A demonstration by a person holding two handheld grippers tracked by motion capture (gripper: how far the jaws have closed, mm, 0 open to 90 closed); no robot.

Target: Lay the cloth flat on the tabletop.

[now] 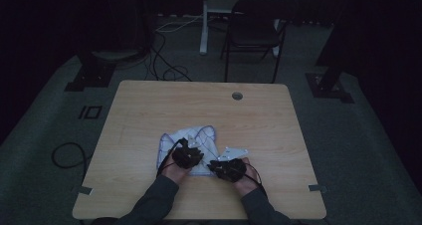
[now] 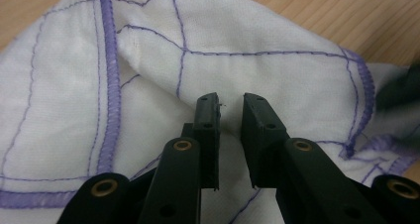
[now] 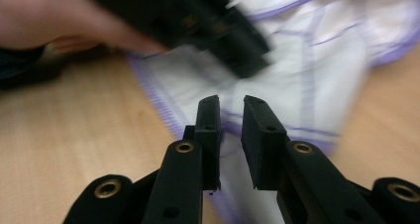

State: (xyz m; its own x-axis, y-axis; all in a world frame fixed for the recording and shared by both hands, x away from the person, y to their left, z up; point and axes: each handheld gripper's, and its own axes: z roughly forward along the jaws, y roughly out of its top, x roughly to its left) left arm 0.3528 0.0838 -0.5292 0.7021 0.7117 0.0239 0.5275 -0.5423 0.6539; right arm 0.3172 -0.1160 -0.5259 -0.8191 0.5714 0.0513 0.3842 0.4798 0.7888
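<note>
**Jaws apart over a white cloth**

Both pairs of jaws stand slightly apart, gripping nothing. On the wooden table, a crumpled white cloth with purple stitching lies near the front-middle. Left gripper hovers over it; right gripper points at its hem.

The right tool is hovering low over the desk, its two black jaws standing a little apart with nothing between them. Just beyond their tips a white cloth with purple stitched edging is lying crumpled on the wood. Farther off, blurred, the left tool is sitting over the cloth, with a hand behind it.
</note>
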